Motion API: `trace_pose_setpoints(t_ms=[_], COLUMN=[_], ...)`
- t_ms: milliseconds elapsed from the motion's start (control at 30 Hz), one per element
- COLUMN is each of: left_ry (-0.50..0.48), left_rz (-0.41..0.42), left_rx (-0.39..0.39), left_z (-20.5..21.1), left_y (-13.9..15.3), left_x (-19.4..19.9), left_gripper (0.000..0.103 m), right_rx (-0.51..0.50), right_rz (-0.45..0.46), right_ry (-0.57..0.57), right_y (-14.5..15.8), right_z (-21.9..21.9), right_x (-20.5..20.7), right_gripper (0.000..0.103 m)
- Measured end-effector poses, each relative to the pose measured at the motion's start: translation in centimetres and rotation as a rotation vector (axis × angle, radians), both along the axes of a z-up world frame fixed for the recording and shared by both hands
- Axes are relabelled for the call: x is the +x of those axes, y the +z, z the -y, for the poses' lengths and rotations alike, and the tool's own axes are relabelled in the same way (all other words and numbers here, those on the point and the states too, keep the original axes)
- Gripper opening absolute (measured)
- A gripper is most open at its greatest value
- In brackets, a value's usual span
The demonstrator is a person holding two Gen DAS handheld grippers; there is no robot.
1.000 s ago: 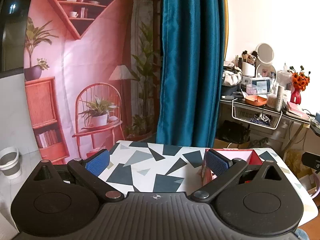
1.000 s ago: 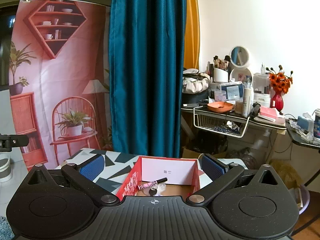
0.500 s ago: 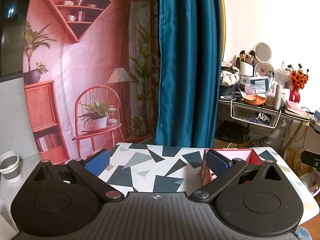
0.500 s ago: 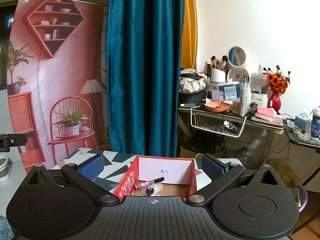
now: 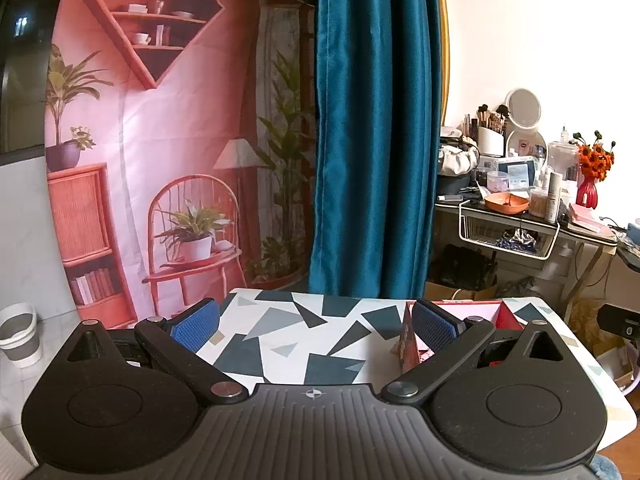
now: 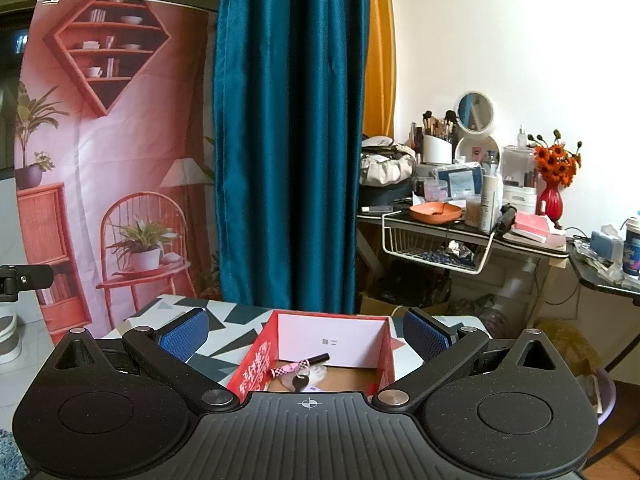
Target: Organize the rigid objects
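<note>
A red box (image 6: pixel 256 364) with a white inner back wall stands open on the patterned table (image 6: pixel 236 328). Inside it lie a pink checkered strap with a key (image 6: pixel 298 380) and a black pen-like stick (image 6: pixel 318 357). My right gripper (image 6: pixel 306 334) hovers open just in front of the box, its blue pads either side of it, holding nothing. In the left wrist view the same red box (image 5: pixel 508 314) sits at the right of the table (image 5: pixel 304 332), partly behind my right finger. My left gripper (image 5: pixel 316 326) is open and empty above the bare tabletop.
A pink printed backdrop (image 5: pixel 160 160) and a teal curtain (image 5: pixel 372 140) hang behind the table. A cluttered dressing shelf (image 6: pixel 472 232) with a wire basket, orange dish and red vase stands at the right. A grey bin (image 5: pixel 18 340) sits on the floor at the left.
Both views have drifted slightly, with the background sliding a little leftward. The grippers stay open and the things in the box have not moved.
</note>
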State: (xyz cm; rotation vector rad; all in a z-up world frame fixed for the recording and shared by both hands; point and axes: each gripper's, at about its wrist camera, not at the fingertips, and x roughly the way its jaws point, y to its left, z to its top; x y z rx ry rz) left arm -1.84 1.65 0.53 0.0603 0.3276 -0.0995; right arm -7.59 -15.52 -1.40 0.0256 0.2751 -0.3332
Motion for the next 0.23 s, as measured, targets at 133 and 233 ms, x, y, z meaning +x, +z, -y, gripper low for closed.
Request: trace_pose_setpoints(t_ms=[133, 233], left_ry=[0.006, 0.006], left_rz=[-0.002, -0.004], left_rx=[-0.001, 0.001], left_z=[-0.2, -0.16], left_y=[-0.04, -0.03], left_x=[0.13, 0.14], left_gripper=[0.103, 0.103], right_rx=[0.001, 0.0], right_rz=[0.0, 0.0], right_ry=[0.0, 0.0], right_y=[0.01, 0.01], right_z=[0.0, -0.02], right_x=[-0.01, 0.01], right_gripper=[0.103, 0.103])
